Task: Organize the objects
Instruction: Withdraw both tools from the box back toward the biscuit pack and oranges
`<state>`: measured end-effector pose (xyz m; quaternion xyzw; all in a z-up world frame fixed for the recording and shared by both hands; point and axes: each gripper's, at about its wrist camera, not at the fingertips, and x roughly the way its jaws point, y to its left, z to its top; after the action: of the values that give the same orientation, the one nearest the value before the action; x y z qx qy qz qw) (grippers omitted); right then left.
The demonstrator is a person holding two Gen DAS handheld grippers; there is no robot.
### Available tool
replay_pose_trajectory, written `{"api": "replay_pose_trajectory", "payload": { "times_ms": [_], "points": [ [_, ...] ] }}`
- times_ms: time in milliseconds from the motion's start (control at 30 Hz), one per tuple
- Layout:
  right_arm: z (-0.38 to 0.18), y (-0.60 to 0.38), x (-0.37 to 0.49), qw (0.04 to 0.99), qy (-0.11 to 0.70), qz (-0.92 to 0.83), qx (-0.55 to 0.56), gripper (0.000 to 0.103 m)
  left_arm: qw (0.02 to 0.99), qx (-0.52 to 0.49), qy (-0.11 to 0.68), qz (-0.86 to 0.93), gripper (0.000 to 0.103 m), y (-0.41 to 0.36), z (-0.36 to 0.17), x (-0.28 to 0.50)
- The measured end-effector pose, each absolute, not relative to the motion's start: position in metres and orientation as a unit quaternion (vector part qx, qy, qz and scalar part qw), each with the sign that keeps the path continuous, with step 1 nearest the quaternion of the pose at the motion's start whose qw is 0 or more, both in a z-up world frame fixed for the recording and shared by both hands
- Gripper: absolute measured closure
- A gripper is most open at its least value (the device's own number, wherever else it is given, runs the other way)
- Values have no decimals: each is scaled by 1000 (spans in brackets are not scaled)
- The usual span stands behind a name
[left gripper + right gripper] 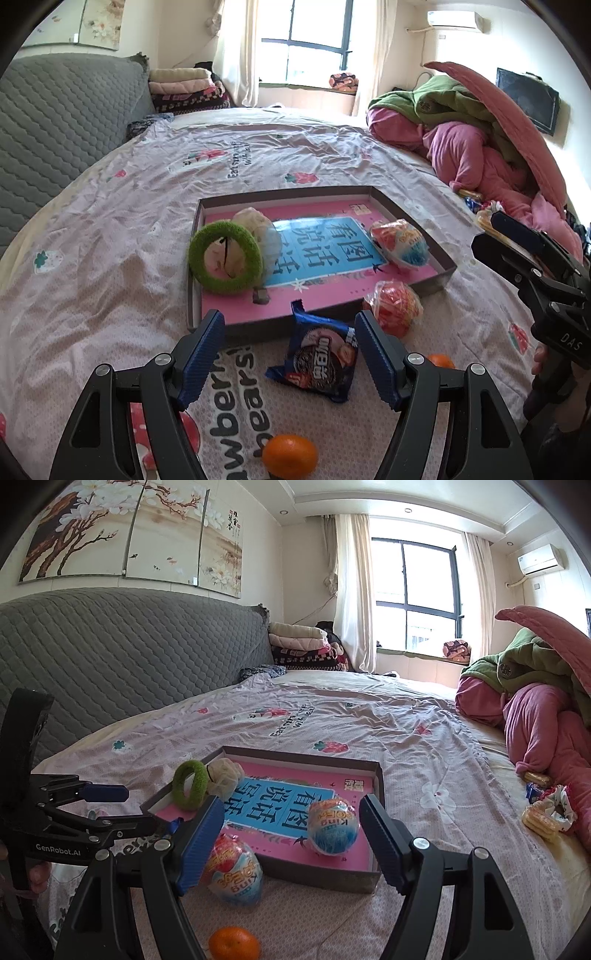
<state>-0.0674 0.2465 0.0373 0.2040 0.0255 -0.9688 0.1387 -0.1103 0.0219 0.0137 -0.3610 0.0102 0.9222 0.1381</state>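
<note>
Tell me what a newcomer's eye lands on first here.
The shallow box with its pink and blue lining, mid-bed, holds a green ring at its left end and a foil egg at its right. A blue snack pack lies just outside, between the left gripper's open fingers.

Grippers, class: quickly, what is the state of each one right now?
Left tool: open, holding nothing; cookie packet lies between its fingers.
Right tool: open, holding nothing.
</note>
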Motion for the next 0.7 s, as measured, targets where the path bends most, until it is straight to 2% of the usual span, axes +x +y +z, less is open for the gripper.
{"api": "replay_pose_trajectory", "payload": {
  "times_ms": [700],
  "points": [
    [25,238,-35,148,28,-962,227,28,150,-369,35,917,29,32,11,-72]
  ]
}}
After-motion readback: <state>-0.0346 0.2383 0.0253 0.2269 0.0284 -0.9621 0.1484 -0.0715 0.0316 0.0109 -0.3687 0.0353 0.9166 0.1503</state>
